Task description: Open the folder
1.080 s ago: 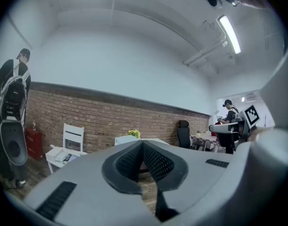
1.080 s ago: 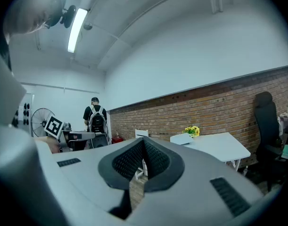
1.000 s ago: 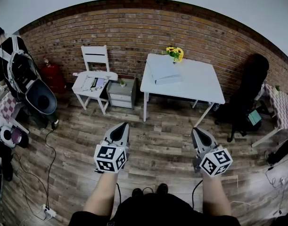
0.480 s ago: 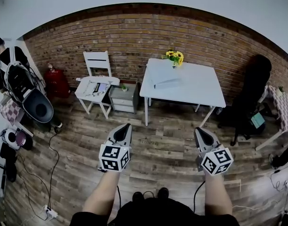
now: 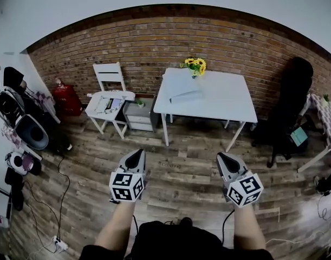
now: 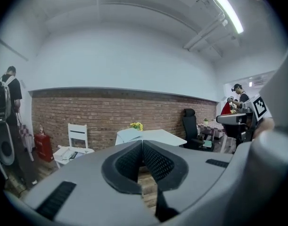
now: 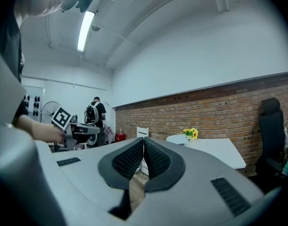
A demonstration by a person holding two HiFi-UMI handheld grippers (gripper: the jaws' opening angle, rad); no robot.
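At the left of the head view, a red canister (image 5: pixel 65 98) stands against the brick wall (image 5: pixel 154 42). Next to it is a white chair (image 5: pixel 110 76) with papers on its seat, then a small grey cabinet (image 5: pixel 139 115).

Low in the frame, left of centre, the left gripper (image 5: pixel 135 155) is held over the wooden floor (image 5: pixel 181 156). In its own view the fingers (image 6: pixel 128 163) are pressed together at the tips with nothing between them.

Right of the cabinet, at the upper centre, stands the white desk (image 5: pixel 225 99). The folder (image 5: pixel 182 88) lies on the desk's left half, close to its left edge and just in front of a bunch of yellow flowers (image 5: pixel 195 65). It is pale grey-blue, almost the tone of the desk top, and lies flat. A thin shadowed line along its near side sets it off, and as far as can be made out it is closed. It is well apart from both grippers.

Low and right of centre, the right gripper (image 5: pixel 225 159) also points toward the desk. Its fingers (image 7: pixel 128 160) are closed on each other and empty.

At the far right, a black office chair (image 5: pixel 289 99) stands by the wall.
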